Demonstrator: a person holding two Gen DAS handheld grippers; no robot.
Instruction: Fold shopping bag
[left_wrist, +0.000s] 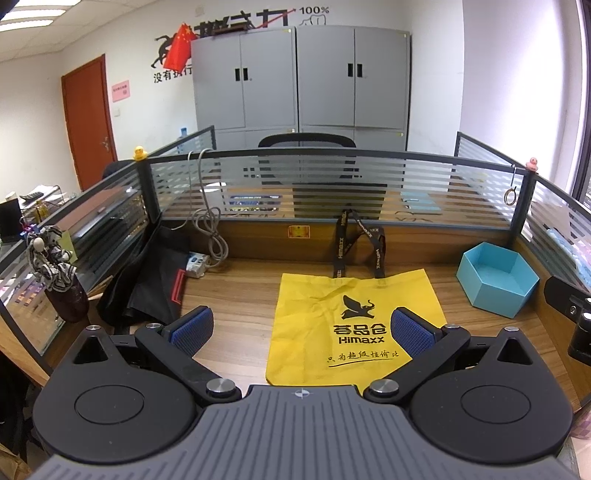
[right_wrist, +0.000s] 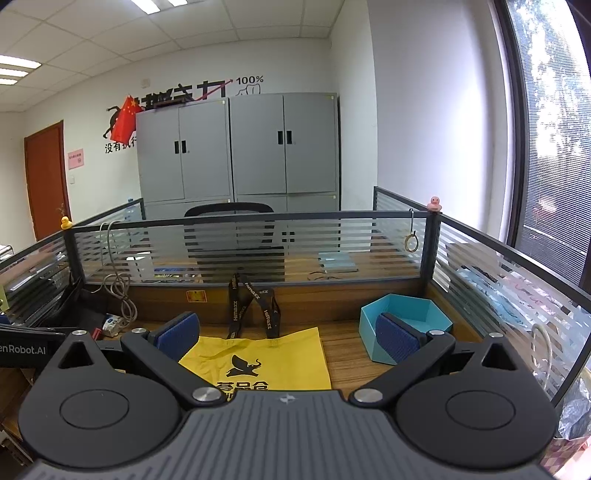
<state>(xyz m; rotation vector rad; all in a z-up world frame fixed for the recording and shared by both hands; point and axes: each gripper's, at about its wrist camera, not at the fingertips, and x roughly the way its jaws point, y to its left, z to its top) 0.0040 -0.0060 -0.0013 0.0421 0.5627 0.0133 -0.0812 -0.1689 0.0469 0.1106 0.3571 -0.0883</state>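
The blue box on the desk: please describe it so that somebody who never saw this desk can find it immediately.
Start at the wooden desk enclosed by striped glass partitions. A yellow shopping bag lies flat in its middle; look to the bag's right, near the corner post carrying a small pink duck. The blue box there is open-topped, six-sided and empty, the only light-blue thing on the desk.

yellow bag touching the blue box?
Apart. The left wrist view shows bare wooden desk between the yellow bag and the blue box.
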